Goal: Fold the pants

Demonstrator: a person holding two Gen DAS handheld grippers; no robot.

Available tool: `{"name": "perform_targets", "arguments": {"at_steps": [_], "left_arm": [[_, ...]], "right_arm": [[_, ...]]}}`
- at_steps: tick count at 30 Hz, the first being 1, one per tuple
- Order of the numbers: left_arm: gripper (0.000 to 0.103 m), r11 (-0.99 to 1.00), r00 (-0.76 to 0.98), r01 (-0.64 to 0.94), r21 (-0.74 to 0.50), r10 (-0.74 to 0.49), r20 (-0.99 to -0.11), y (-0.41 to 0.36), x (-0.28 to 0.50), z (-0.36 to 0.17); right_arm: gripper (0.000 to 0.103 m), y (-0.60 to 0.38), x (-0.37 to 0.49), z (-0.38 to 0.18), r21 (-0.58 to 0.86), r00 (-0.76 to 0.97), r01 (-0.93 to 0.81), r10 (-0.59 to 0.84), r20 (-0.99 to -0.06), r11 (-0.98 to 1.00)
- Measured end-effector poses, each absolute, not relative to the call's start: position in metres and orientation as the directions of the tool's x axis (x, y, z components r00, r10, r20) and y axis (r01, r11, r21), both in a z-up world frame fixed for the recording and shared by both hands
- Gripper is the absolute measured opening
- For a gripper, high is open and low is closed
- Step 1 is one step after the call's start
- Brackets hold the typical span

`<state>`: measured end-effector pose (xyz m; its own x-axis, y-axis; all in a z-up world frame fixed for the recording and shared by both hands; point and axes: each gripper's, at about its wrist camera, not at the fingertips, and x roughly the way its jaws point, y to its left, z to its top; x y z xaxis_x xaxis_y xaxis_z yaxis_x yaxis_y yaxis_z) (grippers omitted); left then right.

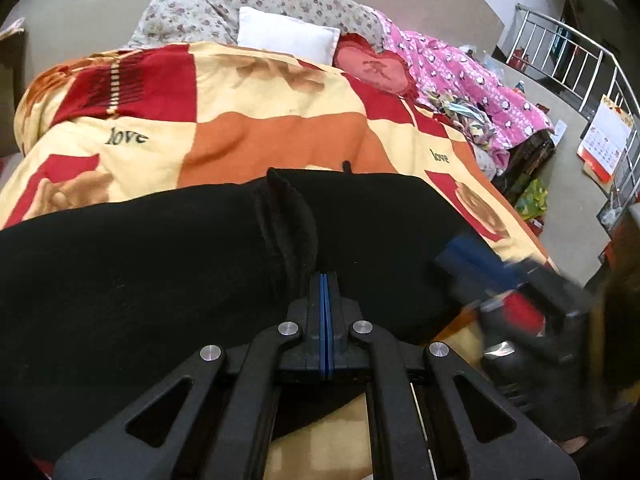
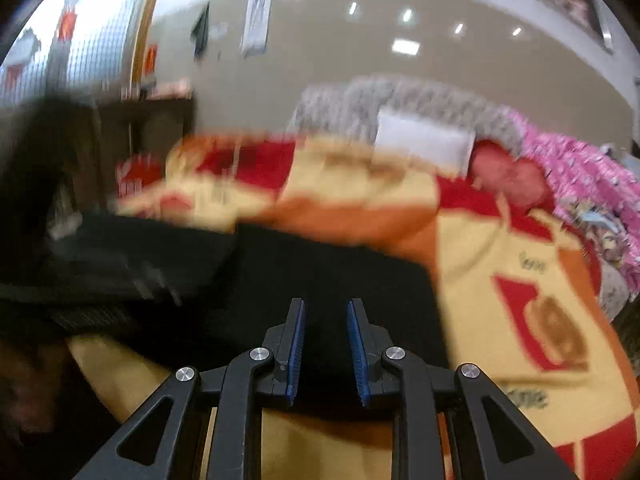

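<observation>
Left gripper (image 1: 325, 280): jaws pressed together, blue pads meeting, a ridge of black cloth pinched between the tips and standing up as a fold just ahead of them. Pants (image 1: 160, 272) spread black to both sides of that pinch and lie on the quilt (image 1: 260, 140), which runs on ahead toward the pillow (image 1: 286, 38). Right gripper (image 2: 326, 312): jaws apart with a clear gap between the blue pads, nothing between them, hovering over the near part of the pants (image 2: 320, 272); this view is heavily blurred, so I cannot tell whether the tips touch the cloth. In the left view the right gripper (image 1: 476, 256) shows as a blur off to the right, at the pants' edge. Judged step: one side is gripped, the other not yet; the fold needs both. To do it well: bring the open jaws down onto the cloth edge level with the left pinch, take both layers and not the quilt beneath, close fully, then lift both sides together and carry them forward evenly so the fold line lies straight. Risk: a one-sided pull would skew the fabric or drag the quilt up with it.
</observation>
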<state>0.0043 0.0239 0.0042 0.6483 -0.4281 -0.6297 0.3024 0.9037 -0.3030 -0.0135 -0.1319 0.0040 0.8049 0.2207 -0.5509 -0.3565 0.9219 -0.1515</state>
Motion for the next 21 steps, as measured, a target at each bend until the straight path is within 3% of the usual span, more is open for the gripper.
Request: {"name": "perform_targets", "arguments": {"at_steps": [7, 10, 13, 14, 15, 16, 18, 21], "left_arm": [[0.002, 0.907, 0.685, 0.302, -0.292, -0.42, -0.595, 0.008, 0.019, 0.037], [0.002, 0.913, 0.673, 0.285, -0.291, -0.407, -0.618, 0.001, 0.042, 0.037], [0.003, 0.959, 0.661, 0.156, -0.238, -0.28, -0.696, 0.013, 0.058, 0.014], [0.003, 0.954, 0.672, 0.147, -0.26, -0.289, -0.682, 0.02, 0.057, 0.01], [0.004, 0.958, 0.68, 0.129, -0.257, -0.274, -0.68, 0.025, 0.056, 0.009], [0.016, 0.969, 0.687, 0.09, -0.23, -0.227, -0.691, 0.027, 0.056, 0.007], [0.016, 0.965, 0.686, 0.076, -0.251, -0.233, -0.69, 0.033, 0.057, 0.005], [0.016, 0.967, 0.69, 0.09, -0.237, -0.232, -0.685, 0.031, 0.056, 0.005]], "right_arm": [[0.02, -0.137, -0.012, -0.006, -0.116, 0.808, -0.365, 0.252, -0.533, 0.924], [0.02, -0.136, -0.015, -0.006, -0.125, 0.812, -0.366, 0.251, -0.527, 0.922], [0.02, -0.136, -0.016, -0.007, -0.136, 0.817, -0.37, 0.251, -0.52, 0.919], [0.02, -0.136, -0.017, -0.007, -0.145, 0.819, -0.373, 0.251, -0.516, 0.916], [0.02, -0.136, -0.018, -0.007, -0.152, 0.819, -0.376, 0.251, -0.515, 0.914], [0.02, -0.136, -0.018, -0.005, -0.153, 0.816, -0.381, 0.254, -0.519, 0.912], [0.02, -0.141, -0.014, 0.006, -0.133, 0.791, -0.409, 0.278, -0.545, 0.903], [0.02, -0.17, -0.005, 0.038, -0.126, 0.852, -0.335, 0.243, -0.464, 0.934]]}}
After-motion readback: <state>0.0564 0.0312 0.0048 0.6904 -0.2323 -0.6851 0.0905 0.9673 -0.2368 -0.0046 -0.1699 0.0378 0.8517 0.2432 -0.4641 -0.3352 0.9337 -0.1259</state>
